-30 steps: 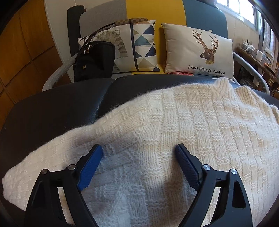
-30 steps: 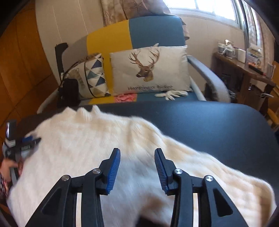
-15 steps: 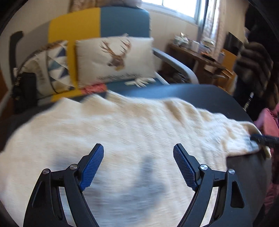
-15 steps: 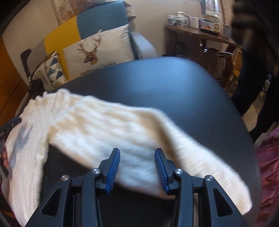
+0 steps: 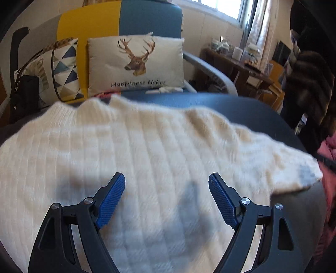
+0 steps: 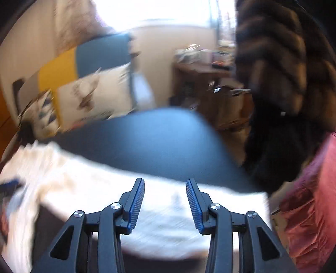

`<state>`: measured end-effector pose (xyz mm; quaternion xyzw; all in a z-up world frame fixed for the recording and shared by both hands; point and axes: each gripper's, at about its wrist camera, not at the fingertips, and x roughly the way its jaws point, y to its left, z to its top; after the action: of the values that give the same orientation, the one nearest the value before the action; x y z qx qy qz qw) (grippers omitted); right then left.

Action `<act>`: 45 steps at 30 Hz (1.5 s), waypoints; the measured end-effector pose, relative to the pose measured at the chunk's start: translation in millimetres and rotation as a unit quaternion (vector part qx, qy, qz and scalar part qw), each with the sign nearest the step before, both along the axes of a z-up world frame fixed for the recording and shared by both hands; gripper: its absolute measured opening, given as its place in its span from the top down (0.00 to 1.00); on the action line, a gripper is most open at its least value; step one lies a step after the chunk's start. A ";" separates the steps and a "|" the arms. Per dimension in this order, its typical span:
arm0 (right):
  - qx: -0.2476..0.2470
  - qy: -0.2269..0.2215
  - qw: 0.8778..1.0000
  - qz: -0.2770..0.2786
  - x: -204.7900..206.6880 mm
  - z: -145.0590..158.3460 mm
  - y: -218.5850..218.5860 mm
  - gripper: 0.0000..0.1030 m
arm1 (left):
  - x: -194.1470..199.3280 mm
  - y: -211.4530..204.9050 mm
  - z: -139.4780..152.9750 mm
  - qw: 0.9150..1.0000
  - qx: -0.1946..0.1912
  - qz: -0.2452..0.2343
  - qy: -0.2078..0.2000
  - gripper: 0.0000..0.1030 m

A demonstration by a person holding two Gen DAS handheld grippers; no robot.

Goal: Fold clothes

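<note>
I saw the cream knitted sweater [image 5: 147, 151] spread over the dark table [image 5: 241, 109], one sleeve reaching toward three o'clock. My left gripper [image 5: 167, 199] hung over its body, jaws wide apart with nothing between them. My right gripper [image 6: 165, 205] stood partly apart above the sleeve, gripping nothing. At twelve o'clock the armchair [image 5: 147, 19] held a deer cushion [image 5: 136, 63].

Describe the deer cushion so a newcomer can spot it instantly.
Find the yellow-and-blue armchair behind the dark table with the cream sweater. Two cushions lean against its back. The deer cushion is the right-hand one: plain beige, stag's head, script reading "Happiness ticket", unlike the triangle-patterned cushion beside it.
</note>
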<state>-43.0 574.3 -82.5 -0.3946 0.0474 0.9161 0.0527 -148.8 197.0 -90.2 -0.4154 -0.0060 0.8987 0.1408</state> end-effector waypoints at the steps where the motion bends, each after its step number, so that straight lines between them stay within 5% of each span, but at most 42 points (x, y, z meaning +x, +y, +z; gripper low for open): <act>1: 0.008 -0.013 1.000 0.008 -0.9 -5.4 -10.4 0.59 | -7.3 6.7 4.4 1.000 -0.006 0.000 0.010 0.18; 7: 0.021 -0.052 0.998 -0.028 -18.0 -33.7 -28.1 0.59 | -36.5 50.2 23.7 0.994 -0.065 -0.016 0.084 0.17; 16: 0.038 -0.041 0.998 -0.040 -12.2 -38.3 -32.8 0.57 | -52.6 65.0 -28.5 0.996 -0.086 -0.020 -0.012 0.13; 20: 0.052 -0.045 0.996 -0.049 -16.0 -39.9 -23.3 0.55 | -54.2 64.4 -31.2 0.996 -0.089 -0.018 -0.015 0.06; 23: 0.057 -0.047 0.995 -0.067 -18.6 -39.4 -8.7 0.43 | -55.3 65.2 -31.5 0.996 -0.089 -0.019 -0.016 0.04; 41: 0.030 -0.048 0.994 -0.096 -24.1 -35.2 19.5 0.41 | -56.0 67.5 -32.4 0.996 -0.090 -0.021 -0.014 0.00; 45: -0.014 0.006 0.995 -0.098 -12.2 -9.5 15.0 0.41 | -56.0 68.0 -32.7 0.996 -0.091 -0.021 -0.013 0.00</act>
<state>-55.2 589.3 -92.0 -0.3830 0.0988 0.9083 0.1365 -204.9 265.0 -122.9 -0.4381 0.0831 0.8869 0.1208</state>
